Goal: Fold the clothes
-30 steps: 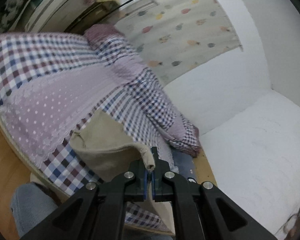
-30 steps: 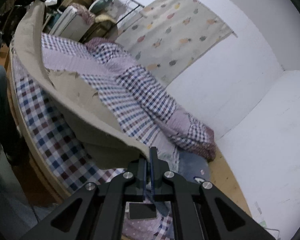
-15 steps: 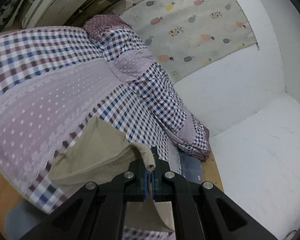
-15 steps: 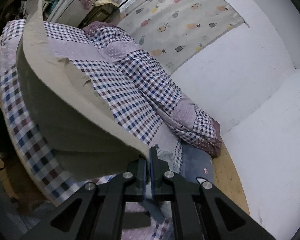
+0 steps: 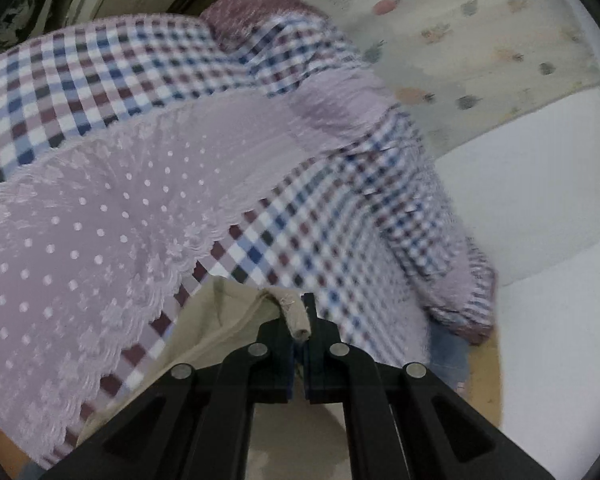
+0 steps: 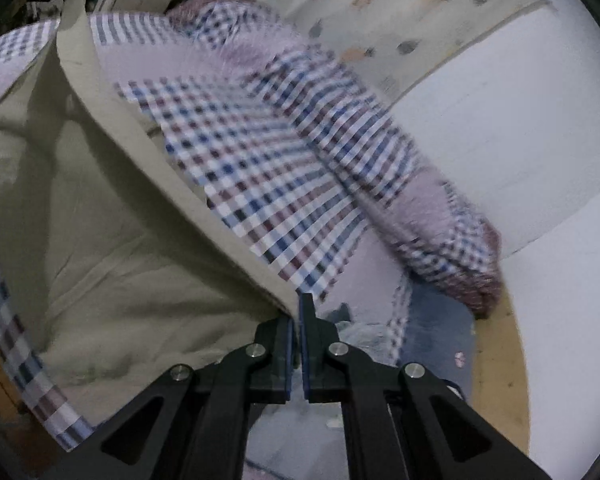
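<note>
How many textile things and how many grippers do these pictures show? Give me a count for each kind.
Beige garment: 1
Checked bedcover: 1
Checked quilt roll: 1
Fruit-print curtain: 1
Grippers, left gripper and right gripper, jaws shut on the beige garment: 2
Total: 6

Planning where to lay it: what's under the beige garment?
Under the beige cloth garment lies the checked purple-and-blue bedspread; whatever it covers directly beneath is hidden.
</note>
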Demonstrator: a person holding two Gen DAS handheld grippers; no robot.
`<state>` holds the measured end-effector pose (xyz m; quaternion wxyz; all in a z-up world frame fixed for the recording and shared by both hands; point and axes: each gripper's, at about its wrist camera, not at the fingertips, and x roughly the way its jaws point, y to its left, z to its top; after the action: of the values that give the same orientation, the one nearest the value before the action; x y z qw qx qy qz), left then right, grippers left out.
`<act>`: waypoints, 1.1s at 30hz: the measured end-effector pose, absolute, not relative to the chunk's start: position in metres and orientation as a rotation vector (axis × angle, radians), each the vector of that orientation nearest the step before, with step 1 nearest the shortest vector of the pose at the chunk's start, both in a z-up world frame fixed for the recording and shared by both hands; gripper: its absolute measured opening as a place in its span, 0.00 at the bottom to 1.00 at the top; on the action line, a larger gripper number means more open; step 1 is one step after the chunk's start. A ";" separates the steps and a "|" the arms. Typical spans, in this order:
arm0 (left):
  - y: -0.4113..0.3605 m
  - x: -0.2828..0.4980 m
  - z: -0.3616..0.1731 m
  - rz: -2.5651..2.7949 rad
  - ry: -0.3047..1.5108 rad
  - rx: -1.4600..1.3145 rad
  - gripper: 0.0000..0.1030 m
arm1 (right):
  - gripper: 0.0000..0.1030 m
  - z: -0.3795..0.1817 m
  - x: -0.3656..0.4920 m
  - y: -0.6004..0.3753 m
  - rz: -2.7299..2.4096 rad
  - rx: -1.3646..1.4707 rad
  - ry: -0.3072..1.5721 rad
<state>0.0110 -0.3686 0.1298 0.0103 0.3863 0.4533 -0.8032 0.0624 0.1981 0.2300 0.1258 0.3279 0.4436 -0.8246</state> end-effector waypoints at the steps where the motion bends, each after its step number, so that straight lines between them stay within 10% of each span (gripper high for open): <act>1: -0.365 -0.004 0.117 -2.483 1.400 1.237 0.01 | 0.00 0.219 0.045 0.197 -2.380 0.995 1.290; 15: -0.338 -0.102 0.013 -2.341 1.274 1.366 0.01 | 0.00 0.092 -0.120 0.203 -2.192 1.419 1.085; 33: -0.336 -0.125 0.041 -2.430 1.254 1.299 0.01 | 0.00 0.112 -0.145 0.224 -2.325 1.355 0.864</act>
<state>-0.1248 -0.3358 0.0407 0.0570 0.4284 0.4134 -0.8015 -0.1447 0.2240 0.1124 0.1571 0.4734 0.3018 -0.8125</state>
